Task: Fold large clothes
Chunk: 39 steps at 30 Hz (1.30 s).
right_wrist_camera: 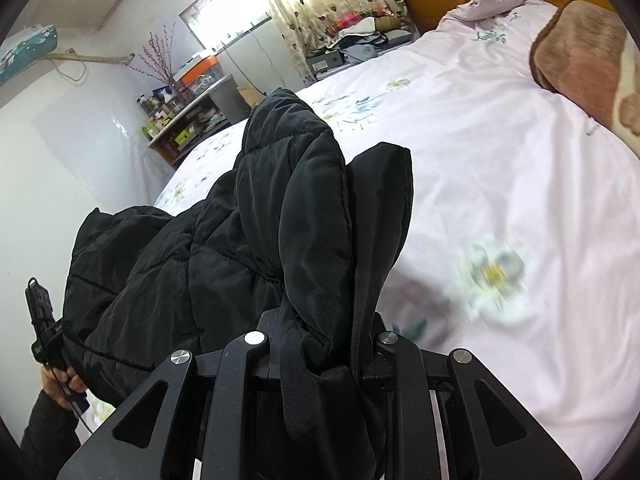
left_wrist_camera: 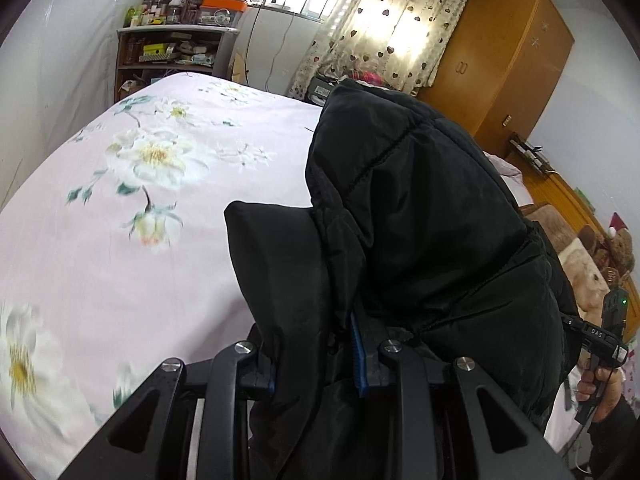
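Left hand-held gripper (left_wrist_camera: 316, 364) and right hand-held gripper (right_wrist_camera: 320, 354) each clamp black jacket (left_wrist_camera: 420, 220) | raised over bed (left_wrist_camera: 120, 260) | apparently bunched, folding barely begun

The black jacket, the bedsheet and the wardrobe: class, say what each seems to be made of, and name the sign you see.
Black jacket: probably padded synthetic, nylon or polyester; slight sheen, puffy stitched quilting.
Bedsheet: matte woven cloth, perhaps cotton; pale pink with printed flowers, soft creases.
Wardrobe: wood or wood-look veneer; orange-brown, smooth, faintly glossy. Solid or laminate cannot be told.
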Each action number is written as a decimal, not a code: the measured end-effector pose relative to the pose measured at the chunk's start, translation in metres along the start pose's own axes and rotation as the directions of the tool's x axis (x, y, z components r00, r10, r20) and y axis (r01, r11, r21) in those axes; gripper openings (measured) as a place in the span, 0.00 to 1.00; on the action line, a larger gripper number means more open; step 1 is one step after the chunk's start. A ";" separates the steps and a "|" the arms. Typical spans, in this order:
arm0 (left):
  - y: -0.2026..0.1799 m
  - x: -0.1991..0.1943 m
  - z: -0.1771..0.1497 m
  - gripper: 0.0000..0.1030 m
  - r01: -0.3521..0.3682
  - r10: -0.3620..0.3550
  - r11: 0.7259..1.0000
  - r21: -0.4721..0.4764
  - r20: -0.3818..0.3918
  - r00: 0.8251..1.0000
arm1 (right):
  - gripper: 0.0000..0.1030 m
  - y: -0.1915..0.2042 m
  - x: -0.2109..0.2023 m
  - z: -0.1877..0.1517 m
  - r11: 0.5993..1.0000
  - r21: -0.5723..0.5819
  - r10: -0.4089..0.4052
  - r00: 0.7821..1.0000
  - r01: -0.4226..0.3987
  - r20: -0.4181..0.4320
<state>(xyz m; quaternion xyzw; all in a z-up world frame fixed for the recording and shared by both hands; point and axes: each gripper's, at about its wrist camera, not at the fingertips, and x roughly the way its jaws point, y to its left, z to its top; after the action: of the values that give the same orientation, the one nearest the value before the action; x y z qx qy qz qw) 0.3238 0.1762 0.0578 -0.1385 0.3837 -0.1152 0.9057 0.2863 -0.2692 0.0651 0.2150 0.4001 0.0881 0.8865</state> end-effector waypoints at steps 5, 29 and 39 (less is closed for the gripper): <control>0.021 0.050 0.009 0.28 -0.027 0.026 1.000 -0.010 -0.034 0.999 | 0.21 -0.015 0.048 0.014 1.000 0.000 -0.002 1.000 0.002 -0.028; 0.014 0.055 0.015 0.51 -0.124 0.123 0.992 0.009 0.071 0.990 | 0.55 0.002 0.072 0.028 0.970 -0.153 -0.185 0.982 0.187 0.023; 0.010 0.158 0.013 0.54 -0.273 0.273 0.958 0.090 0.011 0.962 | 0.55 -0.017 0.162 0.029 0.932 -0.224 -0.304 0.951 0.283 -0.062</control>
<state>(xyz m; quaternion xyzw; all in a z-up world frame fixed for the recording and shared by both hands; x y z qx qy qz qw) 0.4415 0.1381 -0.0423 -0.0429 0.3944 -0.0063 0.9179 0.4151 -0.2404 -0.0347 0.0523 0.4578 0.0070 0.8875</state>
